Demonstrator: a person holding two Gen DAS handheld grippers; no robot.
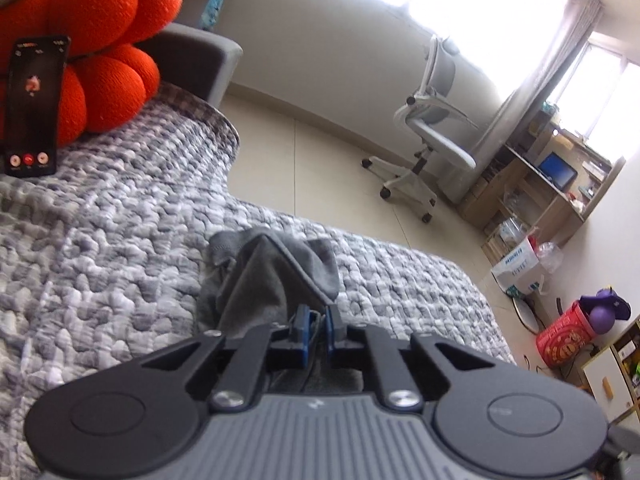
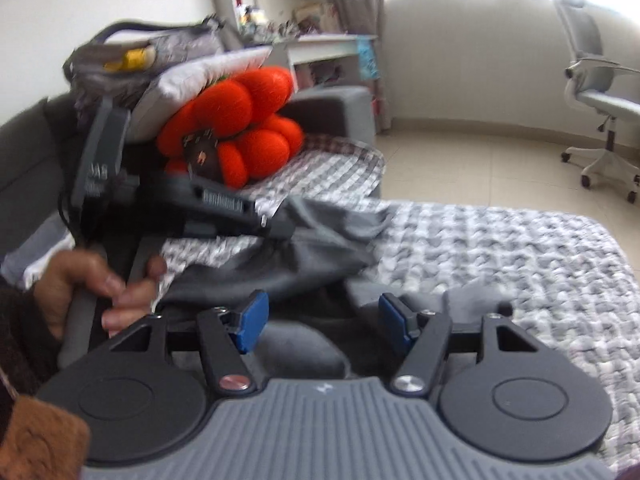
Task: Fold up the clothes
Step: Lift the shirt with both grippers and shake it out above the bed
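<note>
- Left gripper point(image 1: 316, 320), lower centre of its view, is clamped on the crumpled dark grey fabric garment point(image 1: 272, 280), likely to lift an edge for folding.
- Right gripper point(image 2: 320, 320) gapes over the same cloth on the grey-white quilted blanket point(image 2: 500, 248), probably ready to pinch another edge.

Daylight floods in from the window point(image 1: 460, 12) far ahead of the tongs, overexposed to blank white, with glare on the floor point(image 1: 320, 148) below. Both views show fisheye curvature toward the edges. In the right wrist view, the hand point(image 2: 92, 292) and objects left of the tongs are motion-blurred.
</note>
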